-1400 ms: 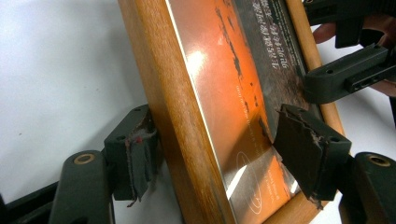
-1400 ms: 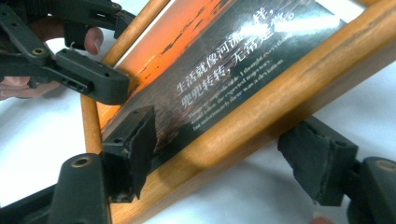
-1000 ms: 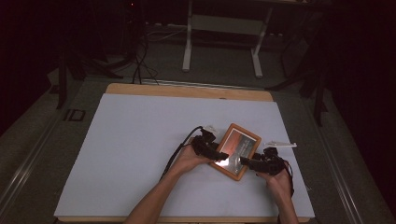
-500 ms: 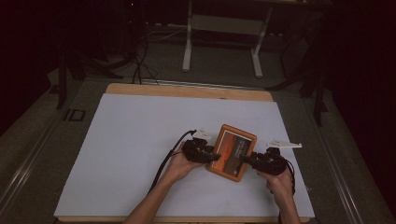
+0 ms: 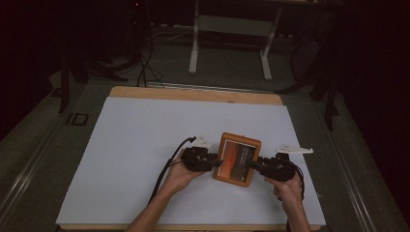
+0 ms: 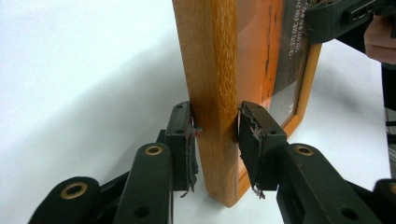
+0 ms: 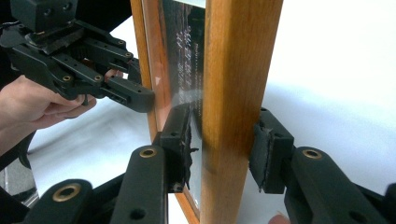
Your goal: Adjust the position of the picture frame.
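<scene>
A picture frame (image 5: pixel 238 158) with an orange wooden rim and a dark orange picture under glass is held between my two grippers just above the white sheet. My left gripper (image 5: pixel 216 162) grips its left side. In the left gripper view the pads press the wooden rim (image 6: pixel 212 93) from both sides, my left gripper (image 6: pixel 215 135) having just closed on it. My right gripper (image 5: pixel 255 164) grips the opposite side. In the right gripper view my right gripper (image 7: pixel 224 144) has also just closed, its pads on the rim (image 7: pixel 238 70), and the left gripper (image 7: pixel 140 95) shows beyond.
A white sheet (image 5: pixel 145 145) covers the wooden table (image 5: pixel 193 93). A black cable (image 5: pixel 167 169) trails from the left gripper toward the near edge. Beyond the far edge lies dark floor with a white stand (image 5: pixel 229 24) and cables.
Both pairs of jaws have closed on the frame's sides. The left gripper slid from the frame's upper corner to its left side, the frame turned squarer to the table, and the glare on the glass is gone.
</scene>
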### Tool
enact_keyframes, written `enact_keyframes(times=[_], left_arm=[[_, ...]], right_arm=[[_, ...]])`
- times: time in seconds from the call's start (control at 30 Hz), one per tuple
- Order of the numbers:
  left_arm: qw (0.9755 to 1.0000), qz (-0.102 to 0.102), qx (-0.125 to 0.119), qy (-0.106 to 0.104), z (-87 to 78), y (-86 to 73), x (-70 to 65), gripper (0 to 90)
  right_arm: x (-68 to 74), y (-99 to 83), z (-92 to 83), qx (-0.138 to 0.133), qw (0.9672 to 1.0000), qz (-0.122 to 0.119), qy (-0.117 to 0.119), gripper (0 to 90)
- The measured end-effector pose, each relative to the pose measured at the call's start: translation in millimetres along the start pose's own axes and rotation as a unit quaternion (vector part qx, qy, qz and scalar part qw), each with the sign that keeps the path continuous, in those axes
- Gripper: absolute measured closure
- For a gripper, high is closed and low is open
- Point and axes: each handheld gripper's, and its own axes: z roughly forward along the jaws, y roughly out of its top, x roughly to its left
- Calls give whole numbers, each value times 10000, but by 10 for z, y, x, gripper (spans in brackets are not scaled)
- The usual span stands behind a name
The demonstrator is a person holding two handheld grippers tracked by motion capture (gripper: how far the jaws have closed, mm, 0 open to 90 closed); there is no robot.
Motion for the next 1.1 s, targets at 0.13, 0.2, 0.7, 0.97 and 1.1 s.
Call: enact_keyframes(times=[0.13, 0.2, 0.7, 0.97, 1.1], left_arm=[[9999, -63, -53, 61, -121, -37, 3, 668], [9999, -61, -40, 141, -204, -57, -6, 668], [9963, -566, -28, 647, -787, -420, -44, 668], [9948, -805, -41, 627, -835, -578, -22, 668], [9948, -779, -36, 658, -807, -572, -13, 664]], right_arm=[[47, 22, 61, -18, 9999, -39, 111, 621], [81, 35, 98, -24, 9998, -59, 202, 621], [428, 139, 554, 200, 9958, -272, 854, 621], [506, 108, 695, 372, 9944, -201, 964, 620], [479, 94, 708, 366, 9950, -144, 922, 618]])
